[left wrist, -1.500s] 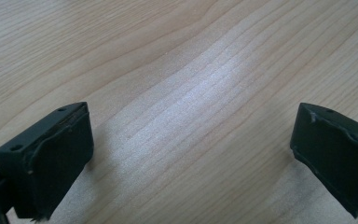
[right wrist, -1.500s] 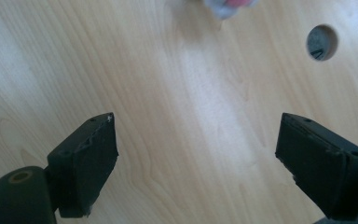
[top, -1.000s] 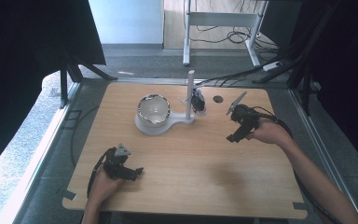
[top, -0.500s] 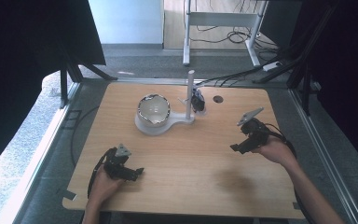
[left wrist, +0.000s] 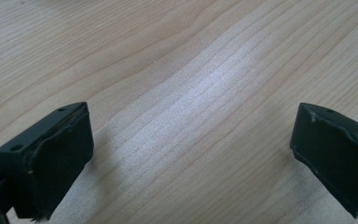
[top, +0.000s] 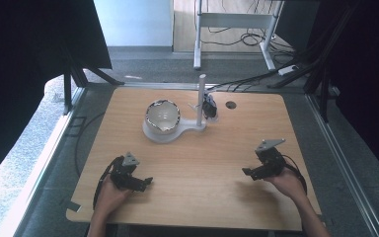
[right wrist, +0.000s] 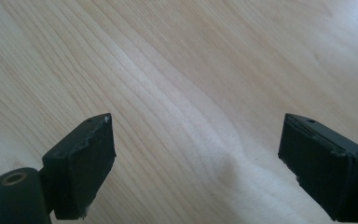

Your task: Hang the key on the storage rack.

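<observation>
Left tool: low on the tabletop, lower left of the high view, held in the left hand; jaws wide apart, nothing between them.
Left tool, own view: two black jaws at the bottom corners, bare pale wood between and ahead of them.
Right tool: lower right of the high view, held in the right hand; jaws have just been opening, nothing between them.
Right tool, own view: black jaws well apart at lower left and lower right, plain wood grain between them.
Grey plate: on top of the right tool, tilted.
Bowl: shiny and round, upper middle of the high view, sitting on a white stand; well apart from both tools.
White post: upright, just right of the bowl, rising from the white stand.
Small black thing: just right of the post, touching or nearly touching it; too small to tell more.
Dark round spot: on the tabletop, right of the post, near the far edge.
Cables: black, trailing from the right tool beside the hand.
</observation>
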A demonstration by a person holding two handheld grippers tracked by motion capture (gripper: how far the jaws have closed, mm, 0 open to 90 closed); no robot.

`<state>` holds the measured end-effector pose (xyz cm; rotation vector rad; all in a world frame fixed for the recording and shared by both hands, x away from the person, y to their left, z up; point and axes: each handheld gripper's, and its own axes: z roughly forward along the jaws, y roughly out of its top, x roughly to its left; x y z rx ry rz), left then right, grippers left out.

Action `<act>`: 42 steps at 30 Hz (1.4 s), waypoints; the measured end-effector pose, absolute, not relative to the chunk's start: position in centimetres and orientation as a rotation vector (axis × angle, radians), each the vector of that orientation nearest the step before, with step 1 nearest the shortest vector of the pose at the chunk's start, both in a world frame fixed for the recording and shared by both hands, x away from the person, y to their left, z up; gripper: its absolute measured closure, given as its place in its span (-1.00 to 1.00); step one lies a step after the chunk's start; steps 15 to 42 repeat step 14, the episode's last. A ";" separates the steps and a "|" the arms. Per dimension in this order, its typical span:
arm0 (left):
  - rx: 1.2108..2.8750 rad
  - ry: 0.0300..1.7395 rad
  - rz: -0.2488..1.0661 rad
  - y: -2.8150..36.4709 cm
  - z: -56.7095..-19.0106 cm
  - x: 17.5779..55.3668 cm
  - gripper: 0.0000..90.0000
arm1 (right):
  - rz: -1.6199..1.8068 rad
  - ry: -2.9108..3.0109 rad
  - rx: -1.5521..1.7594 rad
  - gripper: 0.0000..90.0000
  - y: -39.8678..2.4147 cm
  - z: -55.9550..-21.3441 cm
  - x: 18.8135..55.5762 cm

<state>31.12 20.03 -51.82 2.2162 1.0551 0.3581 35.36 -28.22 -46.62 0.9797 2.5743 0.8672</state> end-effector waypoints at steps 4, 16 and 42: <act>2.222 1.051 0.361 19.9 -51.8 31.1 -1.00 | 0.889 2.508 1.043 -0.80 -28.8 -48.4 34.4; 2.227 1.044 0.366 19.5 -51.8 31.2 -1.00 | 0.947 2.362 1.196 -0.84 -30.9 -50.6 32.7; 2.227 1.044 0.366 19.5 -51.8 31.2 -1.00 | 0.947 2.362 1.196 -0.84 -30.9 -50.6 32.7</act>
